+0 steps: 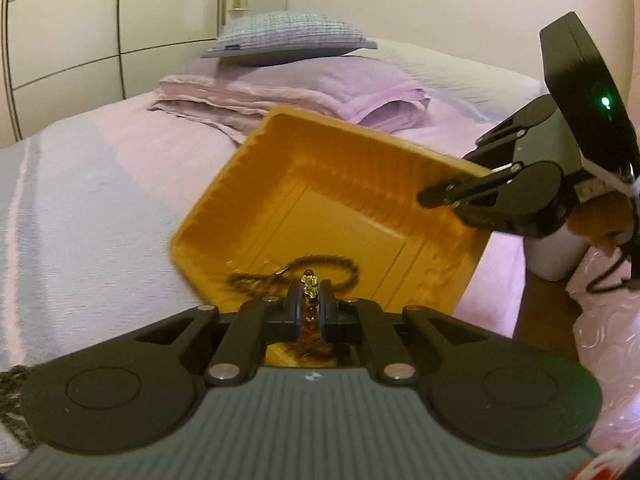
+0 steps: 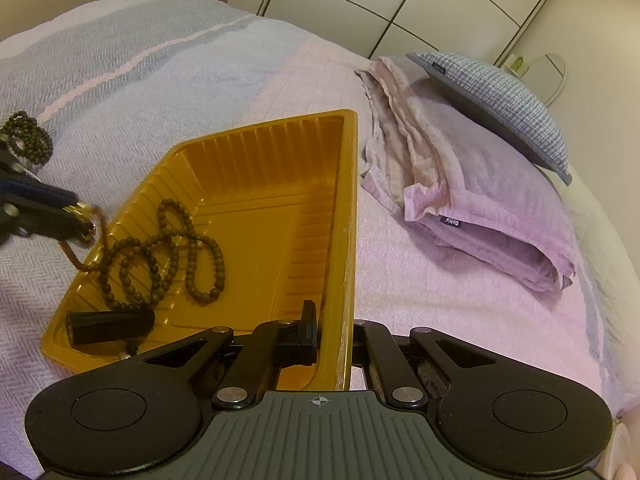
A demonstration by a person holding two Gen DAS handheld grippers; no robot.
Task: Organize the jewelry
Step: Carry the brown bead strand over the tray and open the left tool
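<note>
So the right gripper (image 2: 334, 344) is clamped on the rim of the yellow tray (image 2: 256, 184) to steady it on the bed (image 2: 440, 280), while the left gripper (image 1: 309, 292) pinches a beaded bracelet (image 1: 310, 282) over the tray's near edge, presumably to join the dark bead necklace (image 2: 168, 256) inside.

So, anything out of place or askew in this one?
One thing: the beaded bracelet lies on the bedspread, outside the orange tray that holds the bead necklace. Also, the tray sits tilted, its wall clamped by the right gripper.
</note>
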